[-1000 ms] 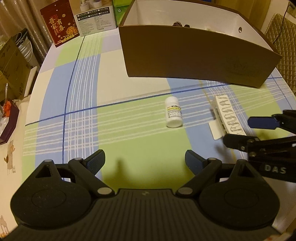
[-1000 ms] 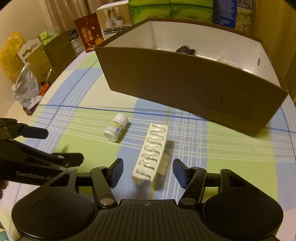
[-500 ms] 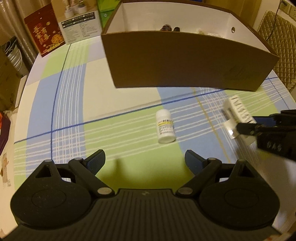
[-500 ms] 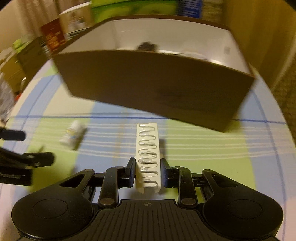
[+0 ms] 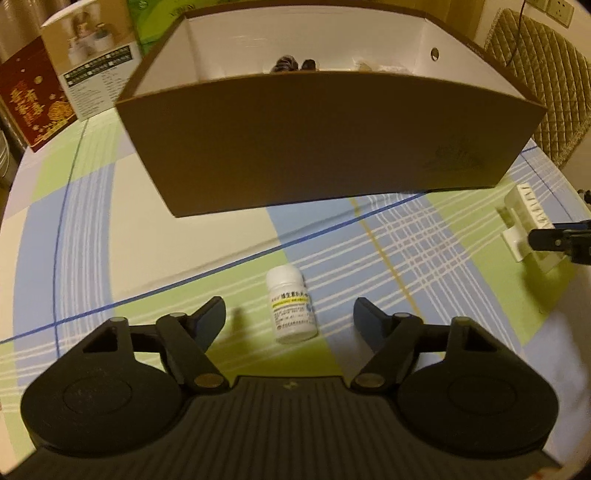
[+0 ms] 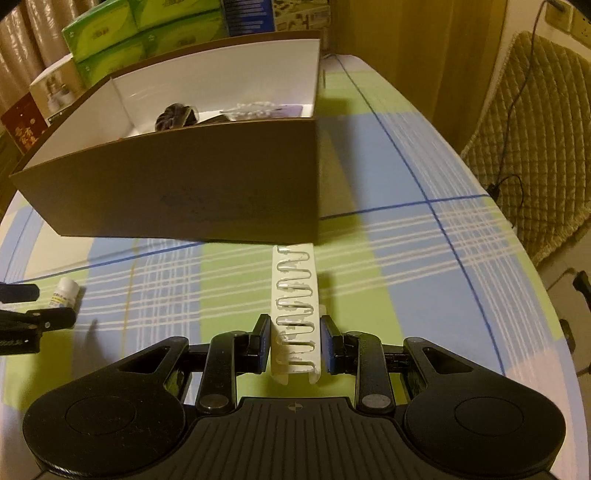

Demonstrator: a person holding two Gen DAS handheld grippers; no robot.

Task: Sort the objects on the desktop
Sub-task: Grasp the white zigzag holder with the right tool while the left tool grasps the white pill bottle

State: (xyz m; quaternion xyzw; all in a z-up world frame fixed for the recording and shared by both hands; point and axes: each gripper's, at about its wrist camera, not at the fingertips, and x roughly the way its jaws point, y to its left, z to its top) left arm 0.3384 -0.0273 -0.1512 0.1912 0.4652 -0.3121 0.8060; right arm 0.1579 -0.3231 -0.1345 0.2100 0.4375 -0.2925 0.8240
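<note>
checked green, blue and cream tablecloth (image 5: 110,236) covers the table, with a brown cardboard box (image 5: 325,136) standing open at its middle and green tissue packs (image 6: 122,33) behind it. dark, small things lie inside the box. the right gripper (image 6: 295,341) has its two pads pressed on the sides of a white plastic rack (image 6: 295,302) with wavy metal clips, its far end pointing toward the box wall. the left gripper (image 5: 290,317) has just been closing; its jaws stand apart around a white pill bottle (image 5: 291,306) lying on its side on the cloth, touching neither pad.
</note>
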